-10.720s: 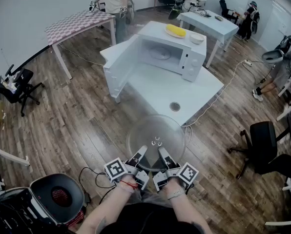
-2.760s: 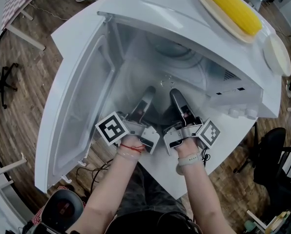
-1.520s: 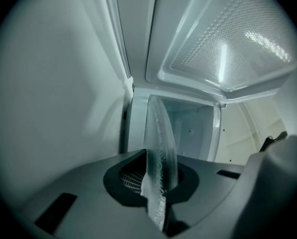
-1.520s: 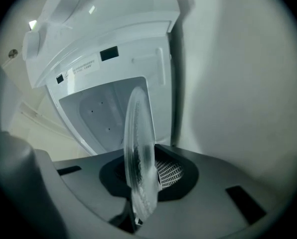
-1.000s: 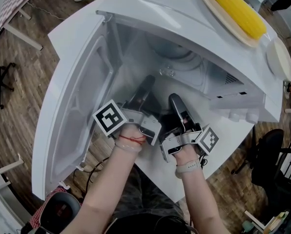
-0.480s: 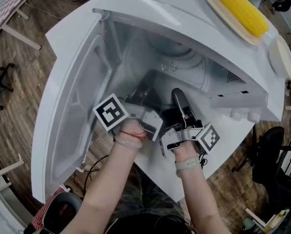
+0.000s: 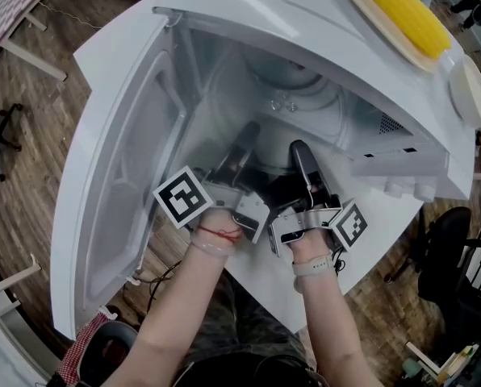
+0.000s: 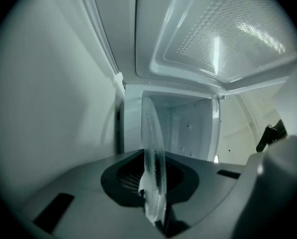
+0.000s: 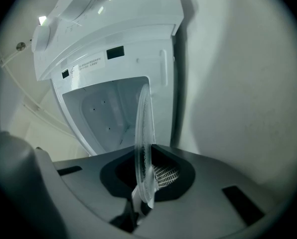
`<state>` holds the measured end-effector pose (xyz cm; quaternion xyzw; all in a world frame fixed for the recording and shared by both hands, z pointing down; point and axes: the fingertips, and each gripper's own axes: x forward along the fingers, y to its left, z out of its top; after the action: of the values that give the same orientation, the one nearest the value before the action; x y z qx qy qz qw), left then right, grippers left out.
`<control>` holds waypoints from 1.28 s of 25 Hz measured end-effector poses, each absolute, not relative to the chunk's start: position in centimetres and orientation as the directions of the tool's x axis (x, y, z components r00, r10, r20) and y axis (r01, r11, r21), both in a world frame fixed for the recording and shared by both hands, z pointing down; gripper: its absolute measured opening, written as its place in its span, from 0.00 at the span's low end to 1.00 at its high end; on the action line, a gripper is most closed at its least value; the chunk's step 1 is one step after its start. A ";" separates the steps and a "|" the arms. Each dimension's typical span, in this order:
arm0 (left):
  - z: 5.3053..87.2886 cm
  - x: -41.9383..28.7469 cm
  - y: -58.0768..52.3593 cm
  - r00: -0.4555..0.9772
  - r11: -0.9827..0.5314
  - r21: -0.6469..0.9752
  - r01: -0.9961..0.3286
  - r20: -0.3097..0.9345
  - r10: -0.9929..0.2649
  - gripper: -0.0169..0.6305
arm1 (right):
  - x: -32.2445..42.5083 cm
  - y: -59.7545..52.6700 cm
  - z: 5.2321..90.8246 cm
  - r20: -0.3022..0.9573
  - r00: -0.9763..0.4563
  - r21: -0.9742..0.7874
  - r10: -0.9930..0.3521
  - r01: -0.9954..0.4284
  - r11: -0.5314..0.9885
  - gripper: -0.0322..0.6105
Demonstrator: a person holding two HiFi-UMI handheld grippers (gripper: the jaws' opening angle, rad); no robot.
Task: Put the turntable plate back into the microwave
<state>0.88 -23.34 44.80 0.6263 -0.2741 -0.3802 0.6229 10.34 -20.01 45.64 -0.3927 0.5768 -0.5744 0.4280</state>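
The microwave door (image 7: 119,176) swings wide to the left, its inner face bare. Just right of it, the left claw (image 7: 244,139) reaches into the microwave (image 7: 305,22). The left gripper view shows that claw (image 8: 156,205) pinched narrow on the near rim of the glass plate (image 8: 153,163), which runs edge-on away from it toward the oven's back wall (image 8: 188,128). The door's dotted window (image 8: 228,34) fills the top of that view.

From above, the glass plate (image 7: 282,103) is nearly see-through; only its small centre bumps are clear, deep in the oven. Its far rim is hard to trace, and whether it rests on the oven floor cannot be told.

The right claw (image 7: 299,156) sits close beside the left. In its own view the right claw (image 9: 141,195) is likewise clamped on the near rim of the glass plate (image 9: 144,143). There is open oven space beyond it and the control panel (image 9: 103,59) above.

On the oven's top lie a corn cob (image 7: 402,10) and, at the right edge, a bowl (image 7: 472,91), partly cut off. The counter (image 7: 261,285) shows below the hands.
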 end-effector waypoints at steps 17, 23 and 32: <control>44.4 1.3 -23.3 0.584 -0.068 0.990 0.123 -0.128 -0.802 0.08 | 10.9 -20.9 45.0 -0.033 -0.341 -0.999 -0.940 0.007 0.033 0.11; 44.6 1.6 -24.0 0.586 -0.069 0.990 0.121 -0.127 -0.800 0.08 | 11.1 -21.5 45.2 -0.027 -0.324 -1.000 -0.946 0.015 0.023 0.11; 44.6 2.2 -23.5 0.654 -0.098 0.993 0.068 -0.119 -0.747 0.09 | 11.6 -22.0 45.4 -0.015 -0.331 -1.000 -0.944 -0.001 0.017 0.11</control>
<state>2.25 -23.53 44.60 0.6643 -0.2556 -0.3284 0.6209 11.62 -21.98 45.45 -0.4060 0.5819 -0.5718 0.4119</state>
